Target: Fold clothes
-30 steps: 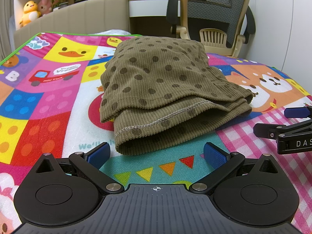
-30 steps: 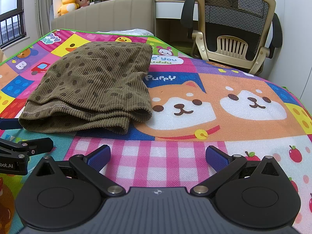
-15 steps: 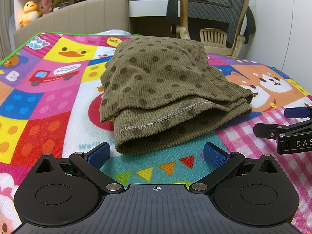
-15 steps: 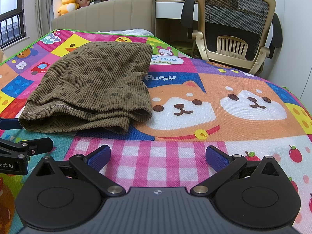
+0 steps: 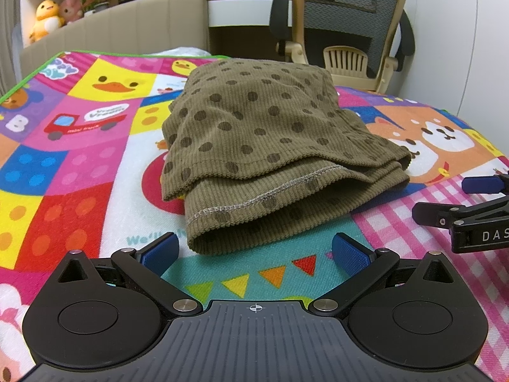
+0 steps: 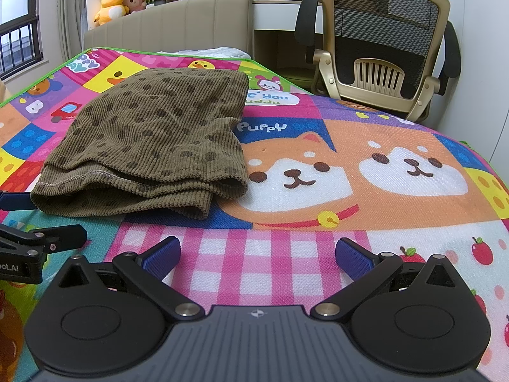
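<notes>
An olive-brown ribbed garment with dark dots (image 5: 264, 146) lies folded in a compact stack on a colourful play mat; it also shows in the right wrist view (image 6: 152, 146). My left gripper (image 5: 254, 250) is open and empty, just in front of the garment's near hem, not touching it. My right gripper (image 6: 257, 256) is open and empty over the pink checked patch, to the right of the garment and short of it. Each gripper shows at the edge of the other's view.
The play mat (image 6: 350, 165) covers a bed with a beige headboard (image 5: 127, 28). An office chair (image 6: 385, 41) and a desk stand beyond the far edge. Plush toys (image 6: 111, 1) sit on a shelf at the back left.
</notes>
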A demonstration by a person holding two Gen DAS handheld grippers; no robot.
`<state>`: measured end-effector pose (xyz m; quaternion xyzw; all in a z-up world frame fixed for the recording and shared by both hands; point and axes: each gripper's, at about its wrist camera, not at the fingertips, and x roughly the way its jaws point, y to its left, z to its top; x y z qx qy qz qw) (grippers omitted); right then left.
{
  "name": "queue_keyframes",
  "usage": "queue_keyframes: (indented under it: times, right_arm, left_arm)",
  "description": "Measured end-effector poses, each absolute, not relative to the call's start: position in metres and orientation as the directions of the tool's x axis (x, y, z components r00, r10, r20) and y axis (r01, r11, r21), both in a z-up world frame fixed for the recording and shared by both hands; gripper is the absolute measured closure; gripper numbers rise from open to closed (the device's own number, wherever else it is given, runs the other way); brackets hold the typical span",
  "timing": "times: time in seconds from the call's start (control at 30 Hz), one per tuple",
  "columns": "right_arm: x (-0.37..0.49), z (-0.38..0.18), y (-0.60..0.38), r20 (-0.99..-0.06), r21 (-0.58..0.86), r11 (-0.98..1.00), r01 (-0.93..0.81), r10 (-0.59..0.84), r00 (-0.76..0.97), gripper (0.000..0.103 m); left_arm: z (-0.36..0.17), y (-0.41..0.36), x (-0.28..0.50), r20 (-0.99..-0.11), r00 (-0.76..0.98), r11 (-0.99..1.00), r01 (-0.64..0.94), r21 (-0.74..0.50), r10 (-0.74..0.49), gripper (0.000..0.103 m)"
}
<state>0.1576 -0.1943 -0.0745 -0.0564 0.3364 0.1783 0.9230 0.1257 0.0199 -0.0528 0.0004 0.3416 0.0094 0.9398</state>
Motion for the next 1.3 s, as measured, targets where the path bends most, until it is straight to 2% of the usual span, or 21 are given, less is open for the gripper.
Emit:
queue_keyframes:
  times: [0.23,1.3]
  right_arm:
    - [0.1579,-0.0745,-0.1947,-0.640,0.018,0.930,-0.367,0.293,0.710,0.000]
    - [0.1573,-0.0751,-0.1952,-0.639,0.015,0.930,-0.367,0.291,0.712,0.000]
  left_arm:
    - [-0.0495,0.0189,0.1245,-0.668,0.744,1.000,-0.016,0.005,0.015,0.000]
    - [-0.0500,0.0223,0.1197,-0.640,0.768,0.999,-0.052,-0.012,0.032,0.000]
